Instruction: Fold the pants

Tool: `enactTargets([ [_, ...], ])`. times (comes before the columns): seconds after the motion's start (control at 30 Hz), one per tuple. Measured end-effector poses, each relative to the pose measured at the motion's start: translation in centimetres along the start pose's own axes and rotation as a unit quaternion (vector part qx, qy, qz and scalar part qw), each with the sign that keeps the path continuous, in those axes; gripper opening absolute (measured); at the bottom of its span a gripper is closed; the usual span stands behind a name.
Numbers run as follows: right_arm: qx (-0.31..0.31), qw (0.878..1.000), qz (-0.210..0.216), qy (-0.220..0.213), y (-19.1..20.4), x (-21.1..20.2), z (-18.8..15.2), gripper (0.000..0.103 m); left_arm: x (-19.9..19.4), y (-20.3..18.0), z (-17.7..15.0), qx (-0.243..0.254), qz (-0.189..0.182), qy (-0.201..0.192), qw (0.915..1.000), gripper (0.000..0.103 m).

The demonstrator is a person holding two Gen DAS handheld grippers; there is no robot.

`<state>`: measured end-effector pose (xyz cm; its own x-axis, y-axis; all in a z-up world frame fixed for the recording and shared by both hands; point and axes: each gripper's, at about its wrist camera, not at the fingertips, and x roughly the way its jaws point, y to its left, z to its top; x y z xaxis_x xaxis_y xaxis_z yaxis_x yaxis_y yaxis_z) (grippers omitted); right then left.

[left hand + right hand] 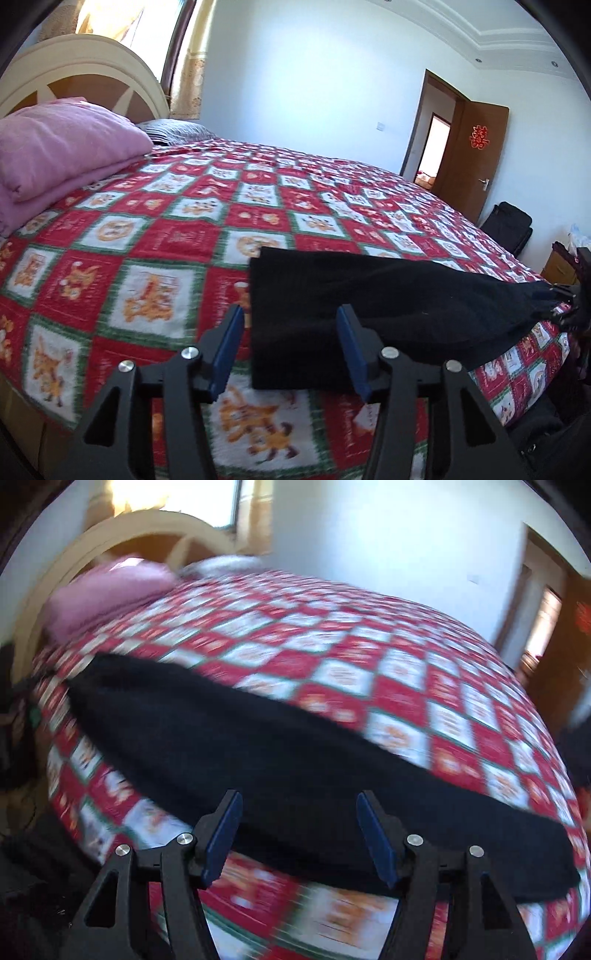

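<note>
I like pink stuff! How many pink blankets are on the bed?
1, as far as shows: the pink blanket lies folded in layers at the head of the bed, beside the cream headboard, far from the black pants. More could be hidden behind it.

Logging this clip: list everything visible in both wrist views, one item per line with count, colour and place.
Black knit pants: one, black, laid flat along the near edge of the bed.
Patchwork quilt: one, red, white and green squares, covering the bed.
Folded pink blanket: one, pink, at the head of the bed.
Striped pillow: one, grey, beside the blanket.
Arched headboard: one, cream and wood.
Wooden door: one, brown, open, with a red paper ornament.
Black bag: one, on the floor by the door.
Left gripper: fingers blue-padded, open, over the pants' end.
Right gripper: fingers blue-padded, open, over the pants.
</note>
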<state>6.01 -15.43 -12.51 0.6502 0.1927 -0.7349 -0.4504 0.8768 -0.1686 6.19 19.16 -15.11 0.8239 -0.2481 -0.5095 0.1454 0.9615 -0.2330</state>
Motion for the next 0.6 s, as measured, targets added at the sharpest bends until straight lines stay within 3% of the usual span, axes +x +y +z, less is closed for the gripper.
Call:
enactTargets([
  [0.17,-0.091,0.996,0.005,0.008,6.7,3.3,0.8,0.066,2.1,-2.0,-0.9,0.023,-0.006,0.019,0.9995,0.055],
  [0.3,-0.137,0.990,-0.039,0.011,8.4,4.9,0.8,0.065,2.6,-2.0,-1.9,0.018,-0.004,0.031,0.9994,0.055],
  [0.4,-0.134,0.991,-0.022,0.013,8.1,5.3,0.8,0.039,2.2,-1.7,-2.0,0.011,-0.007,0.029,0.9995,0.055],
  [0.47,-0.142,0.990,-0.020,0.012,8.4,4.9,0.9,0.006,1.9,-1.6,-2.0,0.009,-0.007,0.030,0.9995,0.055],
  [0.6,-0.144,0.990,-0.011,0.002,9.0,2.8,0.9,0.004,1.3,-1.2,-2.1,-0.002,-0.015,0.032,0.9994,0.055],
])
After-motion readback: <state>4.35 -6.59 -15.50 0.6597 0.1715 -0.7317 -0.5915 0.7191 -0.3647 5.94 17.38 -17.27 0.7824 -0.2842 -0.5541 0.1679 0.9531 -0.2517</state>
